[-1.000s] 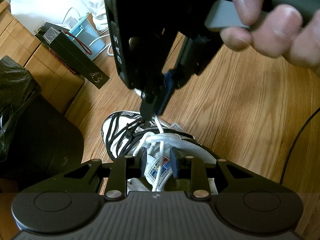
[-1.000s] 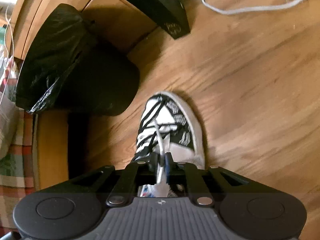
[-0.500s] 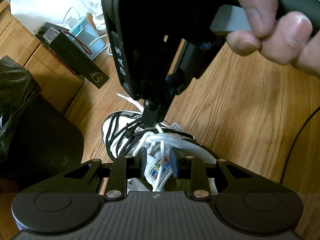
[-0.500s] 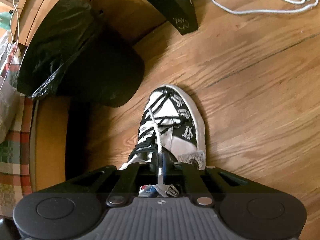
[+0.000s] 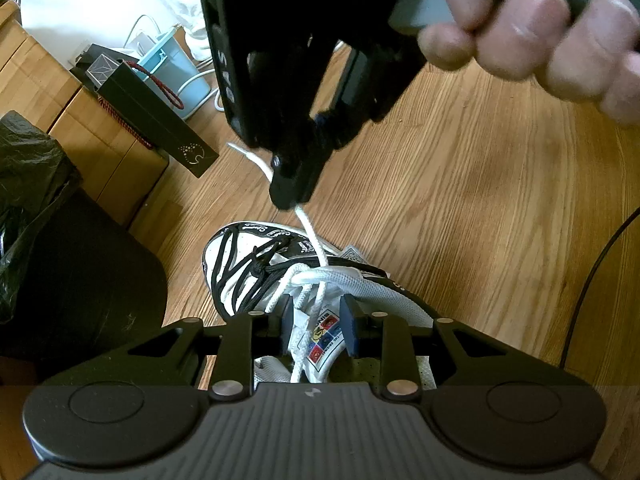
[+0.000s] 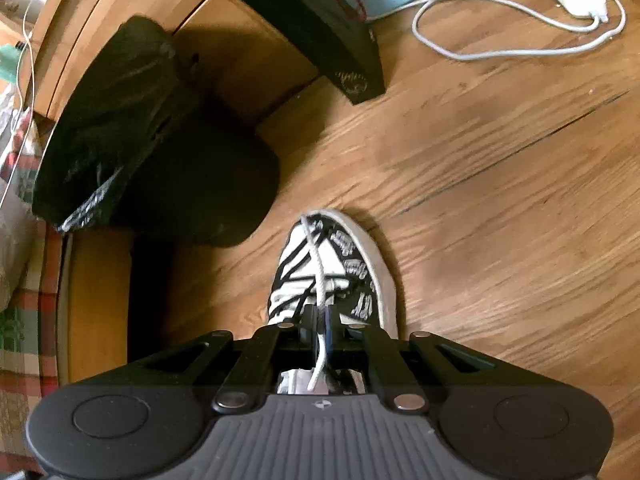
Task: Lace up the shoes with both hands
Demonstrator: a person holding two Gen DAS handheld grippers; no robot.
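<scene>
- Warm wooden plank floor (image 6: 500, 208), with a black gift box (image 6: 320, 28) and a looping white cable (image 6: 500, 48) at the far side.
- On it, 1 black-and-white printed sneaker (image 6: 340, 256), toe pointing away.
- Right gripper (image 6: 321, 326): jaws easing apart, thin white shoelace (image 6: 318, 276) still pinched between the pads, taut above the sneaker.
- Left gripper (image 5: 316, 326): parted around the sneaker's tongue; grip cannot be told.

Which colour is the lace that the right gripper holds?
White; the lace shows best in the left wrist view.
</scene>
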